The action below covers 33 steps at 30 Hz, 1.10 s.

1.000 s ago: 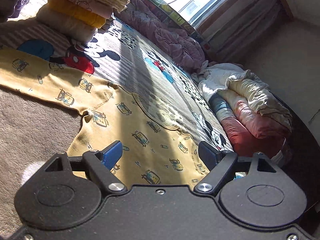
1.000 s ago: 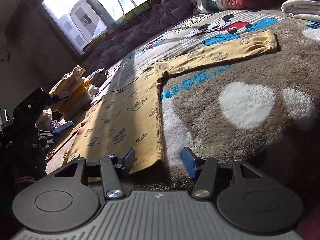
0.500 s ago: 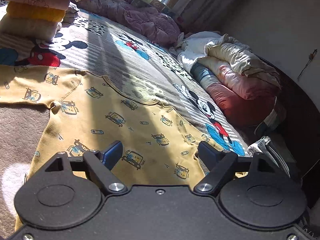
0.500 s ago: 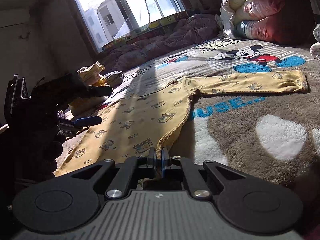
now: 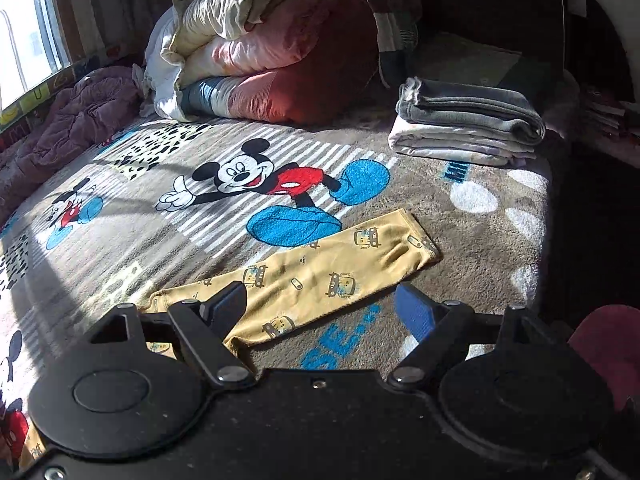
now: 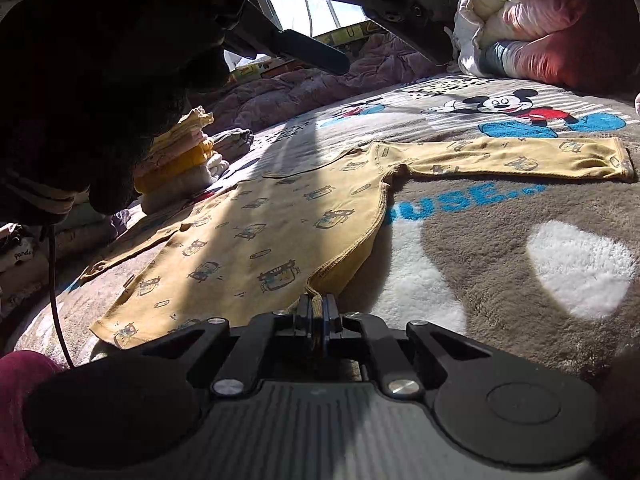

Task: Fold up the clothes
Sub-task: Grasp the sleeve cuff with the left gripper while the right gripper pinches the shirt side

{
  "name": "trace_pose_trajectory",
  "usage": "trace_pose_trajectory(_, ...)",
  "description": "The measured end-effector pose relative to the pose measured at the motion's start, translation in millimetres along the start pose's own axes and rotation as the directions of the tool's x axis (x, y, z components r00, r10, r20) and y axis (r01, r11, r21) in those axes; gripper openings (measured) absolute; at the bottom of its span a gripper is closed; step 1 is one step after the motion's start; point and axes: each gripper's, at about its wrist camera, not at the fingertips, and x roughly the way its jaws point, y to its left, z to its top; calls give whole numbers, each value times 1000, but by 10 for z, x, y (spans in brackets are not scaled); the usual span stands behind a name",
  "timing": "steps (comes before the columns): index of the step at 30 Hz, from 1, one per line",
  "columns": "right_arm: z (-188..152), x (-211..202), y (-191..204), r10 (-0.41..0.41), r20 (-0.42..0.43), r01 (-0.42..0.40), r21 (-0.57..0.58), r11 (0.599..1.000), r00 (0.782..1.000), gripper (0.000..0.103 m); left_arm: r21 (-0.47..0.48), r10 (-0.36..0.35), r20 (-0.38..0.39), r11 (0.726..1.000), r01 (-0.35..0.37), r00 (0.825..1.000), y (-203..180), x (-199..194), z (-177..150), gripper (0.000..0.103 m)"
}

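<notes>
Cotton, thin and limp: the yellow shirt [image 6: 280, 232] lies flat on the bed's blanket [image 6: 500, 264] and should drape, not slide. My right gripper [image 6: 316, 312] has its jaws pinching the bottom hem corner. My left gripper [image 5: 320, 308] hovers, jaws spread, above the sleeve [image 5: 320, 272]; I'd grab its cuff.

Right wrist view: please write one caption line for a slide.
Right gripper shut on yellow shirt hem, spread on cartoon blanket.

The shirt [image 6: 256, 236] is yellow with small cartoon cars; the blanket [image 5: 472, 248] is grey-brown with white dots and cartoon mice.
</notes>
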Motion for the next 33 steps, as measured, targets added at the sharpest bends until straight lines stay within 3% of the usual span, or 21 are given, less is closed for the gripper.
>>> trace_pose_trajectory(5, -27, 19, -80, -7, 10, 7, 3, 1000, 1000, 7, 202, -30, -125, 978, 55, 992, -601, 631, 362, 78)
trace_pose_trajectory(8, -58, 39, -110, -7, 7, 7, 12, 1000, 1000, 7, 324, 22, -180, 945, 39, 983, -848, 927, 336, 66)
trace_pose_trajectory(10, -73, 49, -115, -6, 7, 5, 17, 1000, 1000, 7, 401, 62, -214, 916, 29, 975, -973, 1111, 293, 64)
trace_pose_trajectory(12, -83, 56, -122, -3, 9, 3, 26, 1000, 1000, 7, 430, 79, -232, 903, 29, 970, -1011, 1212, 248, 53)
trace_pose_trajectory(18, -78, 67, -150, 10, 6, -10, 45, 999, 1000, 7, 475, 181, -207, 878, -63, 962, -1116, 1492, 256, 42)
trace_pose_trajectory(24, -83, 75, -155, 12, 7, -12, 48, 999, 1000, 7, 570, 311, -164, 805, -167, 936, -1333, 1675, 339, 44)
trace_pose_trajectory(25, -84, 76, -156, 12, 7, -12, 48, 999, 1000, 7, 567, 325, -165, 804, -181, 931, -1325, 1704, 350, 43)
trace_pose_trajectory(26, -85, 78, -156, 12, 7, -13, 49, 999, 1000, 7, 556, 334, -169, 809, -190, 928, -1305, 1721, 363, 29)
trace_pose_trajectory(27, -86, 79, -157, 13, 7, -13, 49, 999, 1000, 7, 532, 331, -179, 825, -192, 927, -1265, 1715, 377, 9)
trace_pose_trajectory(30, -85, 71, -154, 12, 11, -12, 49, 999, 1000, 7, 427, 329, -138, 871, -244, 934, -1051, 1552, 455, 6)
trace_pose_trajectory(33, -68, 29, -166, 13, 24, -14, 56, 998, 1000, 7, 221, 313, -82, 932, -289, 946, -606, 1190, 571, 5)
